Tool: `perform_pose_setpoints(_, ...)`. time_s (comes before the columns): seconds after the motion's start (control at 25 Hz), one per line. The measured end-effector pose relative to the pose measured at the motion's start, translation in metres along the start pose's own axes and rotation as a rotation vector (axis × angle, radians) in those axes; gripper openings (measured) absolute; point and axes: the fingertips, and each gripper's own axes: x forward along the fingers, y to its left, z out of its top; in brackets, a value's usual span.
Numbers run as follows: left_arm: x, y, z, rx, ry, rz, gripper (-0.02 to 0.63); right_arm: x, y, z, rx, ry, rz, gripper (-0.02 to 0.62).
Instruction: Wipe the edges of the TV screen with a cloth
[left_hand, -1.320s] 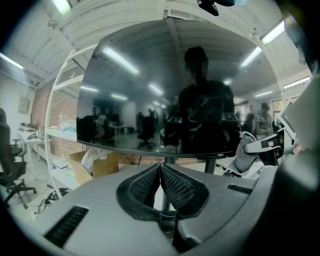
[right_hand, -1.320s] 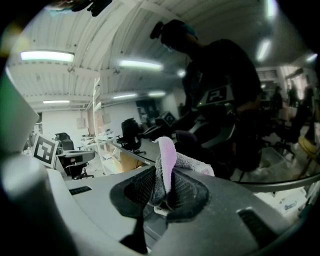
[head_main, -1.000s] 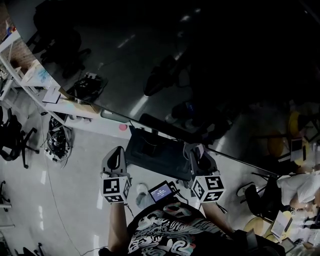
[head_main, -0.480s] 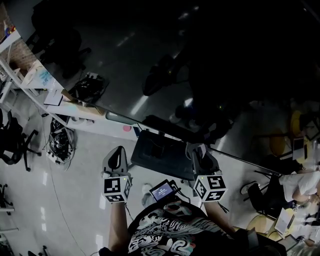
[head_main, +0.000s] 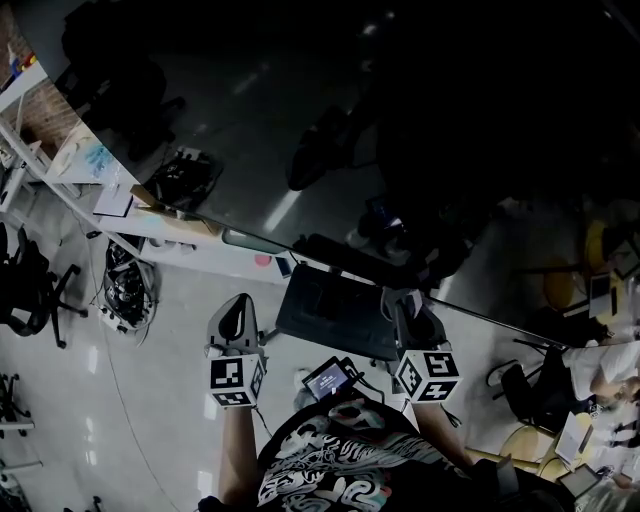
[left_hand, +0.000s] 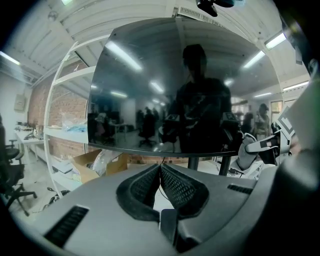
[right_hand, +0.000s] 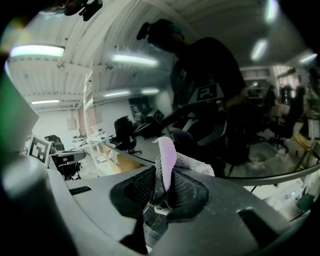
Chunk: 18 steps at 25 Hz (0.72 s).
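Jaws of the right gripper (right_hand: 167, 186) are pinching the cloth (right_hand: 172, 157) at its bunched base, leaving a soft, limp tuft free (light, likely to fold under pressure); the left gripper (left_hand: 160, 172) is idling closed on nothing. Beyond, the glossy TV screen (right_hand: 215, 75) is standing close, wanting gentle contact.

Two grippers in all, the left gripper (head_main: 240, 303) and the right gripper (head_main: 402, 300); two marker cubes, the left marker cube (head_main: 234, 382) and the right marker cube (head_main: 428, 375), one to each gripper; one cloth (right_hand: 170, 162); one TV screen (head_main: 330, 130), large and dark; one dark stand base (head_main: 335, 310) beneath it; one small lit display (head_main: 326, 380) at the person's chest; one white shelf rack (left_hand: 55, 130) off to the left; one cardboard box (left_hand: 95, 165) on it.
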Motion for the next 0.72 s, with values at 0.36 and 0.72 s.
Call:
perform_pose_setpoints(0.36, 0.008, 0.003, 0.012, -0.003, -0.007, -0.029, 0.018, 0.002, 0.007, 0.007, -0.008, 0.025, 0.001, 0.084)
perform_pose_setpoints(0.72, 0.017, 0.024, 0.011, 0.0, -0.011, -0.053, 0.018, 0.014, 0.019, 0.005, 0.01, 0.015, -0.034, 0.084)
